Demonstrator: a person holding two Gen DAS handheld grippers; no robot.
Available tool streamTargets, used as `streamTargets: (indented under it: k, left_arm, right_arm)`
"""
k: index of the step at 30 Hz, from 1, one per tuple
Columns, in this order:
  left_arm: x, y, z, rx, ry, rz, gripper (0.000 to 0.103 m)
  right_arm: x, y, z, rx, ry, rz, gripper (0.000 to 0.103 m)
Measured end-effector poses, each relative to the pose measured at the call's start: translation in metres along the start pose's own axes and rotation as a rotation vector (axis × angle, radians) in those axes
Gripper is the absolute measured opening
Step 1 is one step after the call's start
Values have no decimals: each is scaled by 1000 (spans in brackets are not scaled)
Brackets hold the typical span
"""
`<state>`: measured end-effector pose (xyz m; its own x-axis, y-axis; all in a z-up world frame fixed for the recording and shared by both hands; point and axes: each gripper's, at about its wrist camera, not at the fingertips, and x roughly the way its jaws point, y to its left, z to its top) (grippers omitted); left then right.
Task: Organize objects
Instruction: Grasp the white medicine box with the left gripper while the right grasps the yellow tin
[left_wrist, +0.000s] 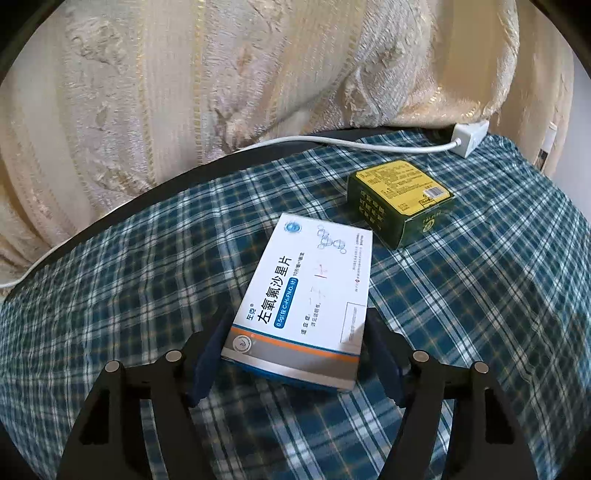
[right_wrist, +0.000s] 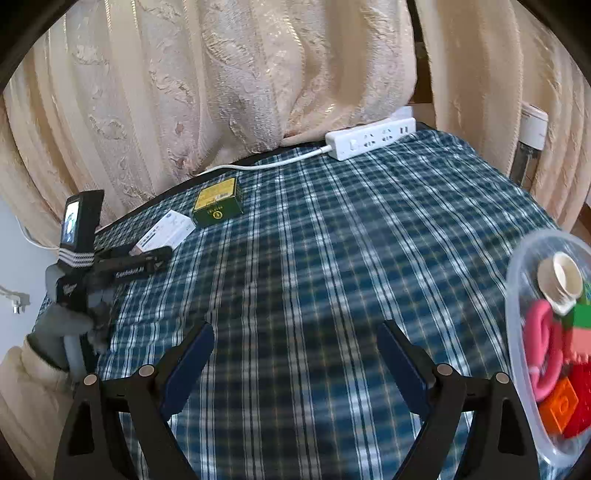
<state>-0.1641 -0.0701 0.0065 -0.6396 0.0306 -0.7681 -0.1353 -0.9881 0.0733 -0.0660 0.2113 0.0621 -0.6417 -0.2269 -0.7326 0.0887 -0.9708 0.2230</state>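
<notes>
**Trainee:** Two boxes lay on the plaid cloth (right_wrist: 314, 240) at that moment. Which one was in hand?

**Instructor:** The white medicine box (left_wrist: 306, 288). It lay flat at the centre of the left wrist view, its near end between the jaws of the left gripper (left_wrist: 300, 312). The green box (left_wrist: 399, 206) sat at one o'clock from it, close by but not touching.

**Trainee:** Was the white box gripped?

**Instructor:** That could not be told. The blue pads (left_wrist: 207, 362) stood along both long sides of the box, at or just off the cardboard. Whether they pressed on it did not show.

**Trainee:** And the other tool?

**Instructor:** The right gripper (right_wrist: 295, 328) stood with its jaws wide apart and nothing between them, hovering over bare cloth. The clear container (right_wrist: 517, 295), already holding a cup and coloured toys, was at three o'clock from it.

**Trainee:** How should the pick have been done well?

**Instructor:** My judgement:
1. Keep the box centred, so both pads meet its sides together.
2. Close only until the cardboard is firmly seated. A thin carton probably crushes easily.
3. Lift straight up before travelling, to clear the green box at one o'clock.
4. The container was probably the destination. Keep the right gripper out of that path.
</notes>
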Motion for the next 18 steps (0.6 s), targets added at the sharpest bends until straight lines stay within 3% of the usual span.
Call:
streamTargets:
  k: [6, 10, 18]
  left_arm:
    - [-25, 11, -7, -79, -36, 9, 71]
    - [-29, 12, -15, -95, -18, 25, 71]
    - [-24, 14, -27, -121, 16, -32, 71]
  right_arm:
    - [25, 16, 21, -29, -1, 5, 93]
    - [44, 31, 36, -60, -2, 9, 92]
    - [79, 58, 60, -125, 6, 10, 93]
